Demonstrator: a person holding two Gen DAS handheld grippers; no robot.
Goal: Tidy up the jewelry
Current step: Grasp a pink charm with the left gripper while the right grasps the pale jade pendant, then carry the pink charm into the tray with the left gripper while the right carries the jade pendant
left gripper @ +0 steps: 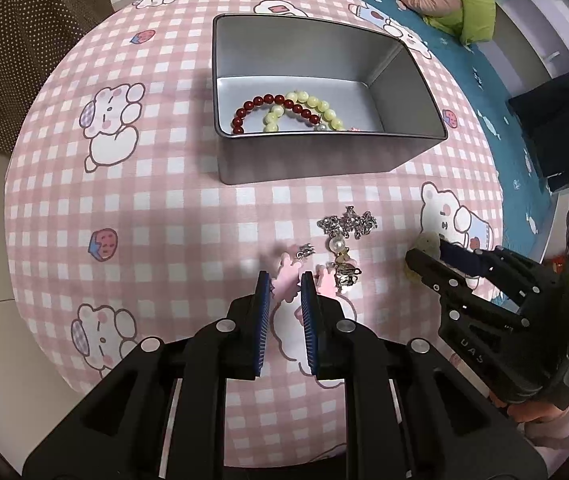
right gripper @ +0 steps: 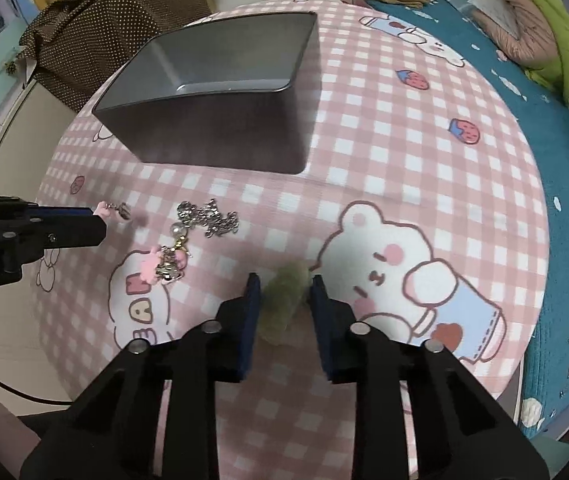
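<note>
In the left wrist view my left gripper (left gripper: 285, 280) is shut on a pink charm (left gripper: 287, 285) with a small silver clasp (left gripper: 304, 250), held just above the cloth. The right wrist view shows this gripper (right gripper: 98, 220) at the left edge with the charm (right gripper: 102, 210) at its tip. My right gripper (right gripper: 284, 280) is shut on a pale green piece (right gripper: 284, 300), blurred, low over the table; from the left wrist view this gripper (left gripper: 424, 258) is at the right. An open silver tin (left gripper: 324, 160) holds a red bead bracelet (left gripper: 268, 100) and a pale yellow bead bracelet (left gripper: 316, 104).
A silver chain with a pearl (left gripper: 350, 222) and a second pink charm with a gold clasp (left gripper: 330, 280) lie between the grippers. The round table has a pink checked cloth (right gripper: 384, 152). A teal bed cover with clothes (right gripper: 544, 32) lies to the right, a brown dotted cloth (right gripper: 124, 20) behind.
</note>
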